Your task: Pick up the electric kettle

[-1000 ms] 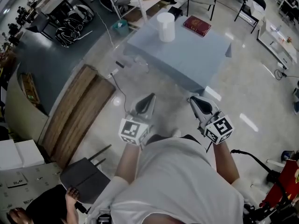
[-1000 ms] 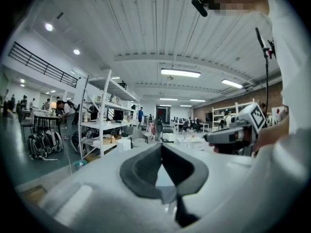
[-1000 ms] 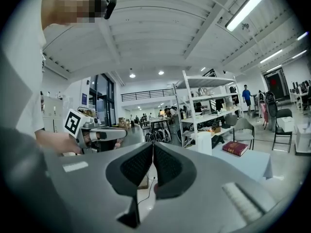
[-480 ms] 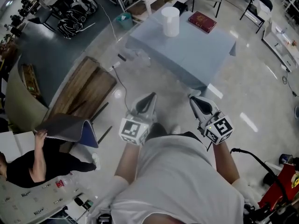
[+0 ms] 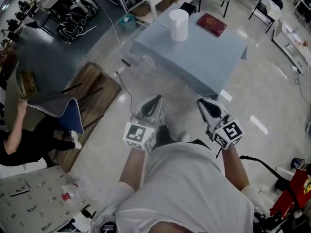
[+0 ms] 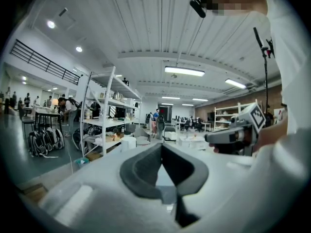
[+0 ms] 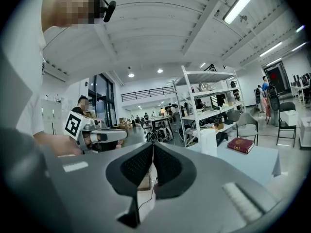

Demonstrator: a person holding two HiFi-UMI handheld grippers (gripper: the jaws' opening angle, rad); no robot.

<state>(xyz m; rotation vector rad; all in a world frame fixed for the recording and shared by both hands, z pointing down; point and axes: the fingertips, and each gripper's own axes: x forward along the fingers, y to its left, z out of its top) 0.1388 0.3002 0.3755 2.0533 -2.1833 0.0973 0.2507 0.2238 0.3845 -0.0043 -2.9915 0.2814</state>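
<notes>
While left gripper [image 5: 154, 103] and right gripper [image 5: 203, 104] fingers are pressed together, empty, the electric kettle [image 5: 178, 24] stands well beyond them.

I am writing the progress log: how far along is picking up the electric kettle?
Done: nothing visible yet. In hand: nothing; the left gripper and right gripper are both shut and empty, held above the floor, short of the grey-blue table. Left: reach the white cylindrical kettle standing on it near the dark red book, open a gripper, grip it and lift.
</notes>
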